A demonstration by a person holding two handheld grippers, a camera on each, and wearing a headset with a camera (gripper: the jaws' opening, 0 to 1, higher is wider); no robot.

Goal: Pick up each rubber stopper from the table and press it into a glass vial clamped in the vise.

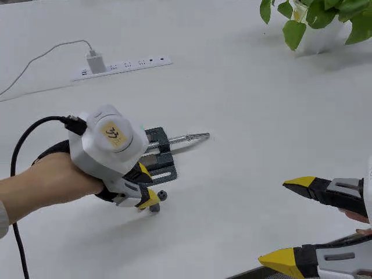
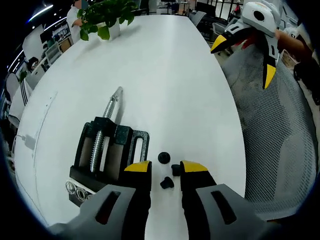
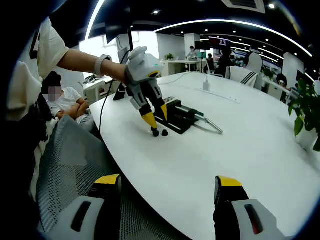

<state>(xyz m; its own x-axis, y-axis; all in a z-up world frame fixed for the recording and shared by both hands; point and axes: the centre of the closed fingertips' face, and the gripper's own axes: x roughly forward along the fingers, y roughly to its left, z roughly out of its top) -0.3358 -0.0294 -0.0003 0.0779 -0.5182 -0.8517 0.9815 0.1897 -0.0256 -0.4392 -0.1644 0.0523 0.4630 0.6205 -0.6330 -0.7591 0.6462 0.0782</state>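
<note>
Three small black rubber stoppers [image 2: 164, 158] lie on the white table just in front of a black vise [image 2: 107, 147]. My left gripper [image 2: 166, 167] hovers low over them, open, its yellow tips either side of the cluster and nothing gripped. In the head view it [image 1: 149, 186] sits at the vise's [image 1: 160, 154] near end, with one stopper [image 1: 161, 196] showing beside its tip. Small round glass rims [image 2: 75, 189] show at the vise's near corner. My right gripper [image 1: 288, 221] is open and empty, off at the table's near right edge.
A white power strip [image 1: 122, 65] with a plugged charger lies at the back left, and a potted plant [image 1: 314, 17] stands at the back right. The vise's screw handle [image 1: 186, 139] sticks out to the right. A mesh chair [image 2: 270, 125] stands beside the table edge.
</note>
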